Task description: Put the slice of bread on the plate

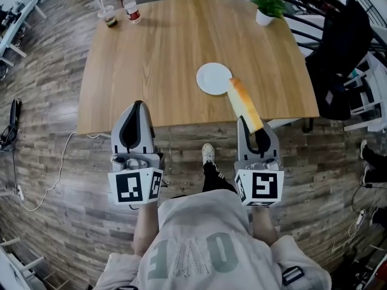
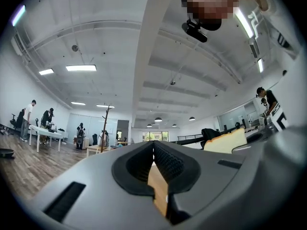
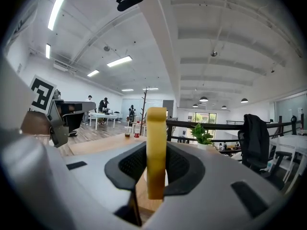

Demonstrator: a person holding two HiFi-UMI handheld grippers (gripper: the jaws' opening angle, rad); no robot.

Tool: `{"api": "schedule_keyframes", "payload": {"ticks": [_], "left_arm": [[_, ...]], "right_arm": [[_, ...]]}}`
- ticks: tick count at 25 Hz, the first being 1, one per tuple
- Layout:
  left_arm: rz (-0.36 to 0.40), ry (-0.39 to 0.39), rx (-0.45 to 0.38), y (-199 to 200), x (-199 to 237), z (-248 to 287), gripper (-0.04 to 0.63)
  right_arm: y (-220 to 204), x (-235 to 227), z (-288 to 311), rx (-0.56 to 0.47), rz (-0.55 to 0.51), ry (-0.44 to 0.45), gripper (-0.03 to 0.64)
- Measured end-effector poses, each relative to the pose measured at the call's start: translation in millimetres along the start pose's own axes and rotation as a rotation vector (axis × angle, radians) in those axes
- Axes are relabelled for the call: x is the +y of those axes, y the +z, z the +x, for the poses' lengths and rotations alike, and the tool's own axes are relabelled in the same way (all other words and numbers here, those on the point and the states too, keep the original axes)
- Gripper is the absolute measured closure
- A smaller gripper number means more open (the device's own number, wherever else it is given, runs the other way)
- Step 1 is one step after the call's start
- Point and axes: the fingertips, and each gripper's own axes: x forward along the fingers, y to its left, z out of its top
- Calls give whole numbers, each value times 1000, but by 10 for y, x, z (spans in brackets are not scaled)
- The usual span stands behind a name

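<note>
A white plate (image 1: 213, 78) lies on the wooden table (image 1: 151, 65), right of its middle. My right gripper (image 1: 249, 123) is shut on a slice of bread (image 1: 244, 104), held on edge. The slice reaches out over the table's front edge, and its far end lies at the plate's right rim. In the right gripper view the bread (image 3: 156, 147) stands upright between the pads of my right gripper (image 3: 156, 172). My left gripper (image 1: 138, 106) hovers at the table's front edge, left of the plate, shut and holding nothing. The left gripper view shows its pads (image 2: 165, 159) meeting, with the bread (image 2: 225, 142) off to the right.
A potted plant (image 1: 266, 5) stands at the table's far right corner. A bottle (image 1: 131, 8) and a cup (image 1: 109, 17) stand at the far left corner. A dark chair with a coat (image 1: 344, 59) sits right of the table. Cables lie on the floor at the left.
</note>
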Motion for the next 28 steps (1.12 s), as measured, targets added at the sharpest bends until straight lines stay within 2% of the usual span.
{"api": "schedule_keyframes", "payload": {"ticks": [6, 12, 16, 23, 28], "left_arm": [[-8, 26, -82, 92, -72, 1001, 586], [-4, 61, -120, 126, -112, 1492, 586], [21, 56, -109, 106, -189, 1699, 586], [69, 44, -65, 9, -299, 1819, 586], [85, 45, -20, -129, -324, 1860, 587]], "right_arm": [[127, -696, 816, 14, -53, -23, 525], [364, -1063, 1260, -45, -93, -5, 525], [494, -1125, 1469, -70, -150, 18, 525], [527, -963, 1644, -64, -401, 9, 525], [428, -802, 1765, -51, -502, 28, 525]]}}
